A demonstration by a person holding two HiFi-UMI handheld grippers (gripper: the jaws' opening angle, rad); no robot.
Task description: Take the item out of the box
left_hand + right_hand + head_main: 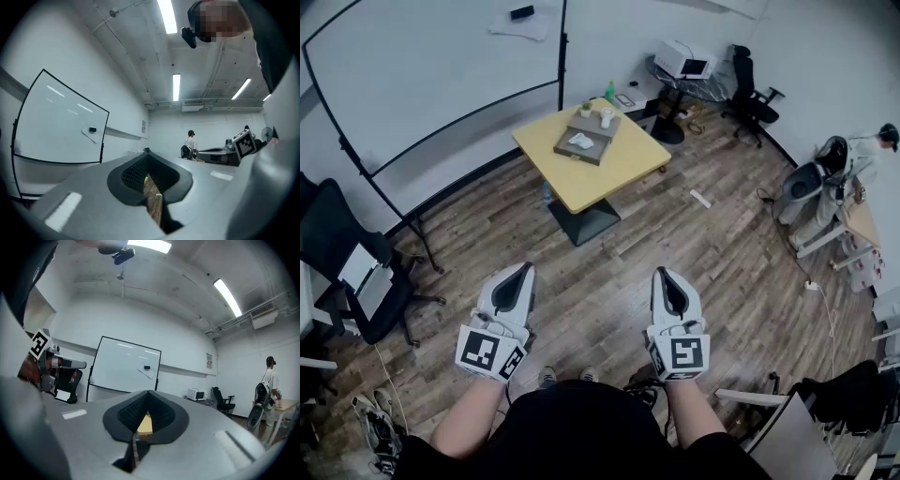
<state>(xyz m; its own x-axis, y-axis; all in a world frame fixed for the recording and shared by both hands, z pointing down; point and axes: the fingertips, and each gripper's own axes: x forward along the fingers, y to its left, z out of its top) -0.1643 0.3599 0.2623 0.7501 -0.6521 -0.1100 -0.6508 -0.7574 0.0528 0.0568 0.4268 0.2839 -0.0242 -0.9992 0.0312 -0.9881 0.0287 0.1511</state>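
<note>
Far ahead, a yellow table (619,169) carries an open grey box (584,147) with a white item (579,141) lying in it. A second grey part (594,124) behind it bears another white item (607,116). Low in the head view, my left gripper (528,267) and right gripper (661,273) are both held well short of the table, shut and empty. In the left gripper view the left gripper (147,151) has its tips meeting. The right gripper (149,392) looks the same in its own view, with the yellow table (145,424) showing through the slit.
A whiteboard on a stand (431,75) stands at the left, a black chair (356,272) near my left side. A microwave (684,59) and an office chair (750,94) are behind the table. A person (848,164) is at a desk at right. A green bottle (609,91) stands on the table.
</note>
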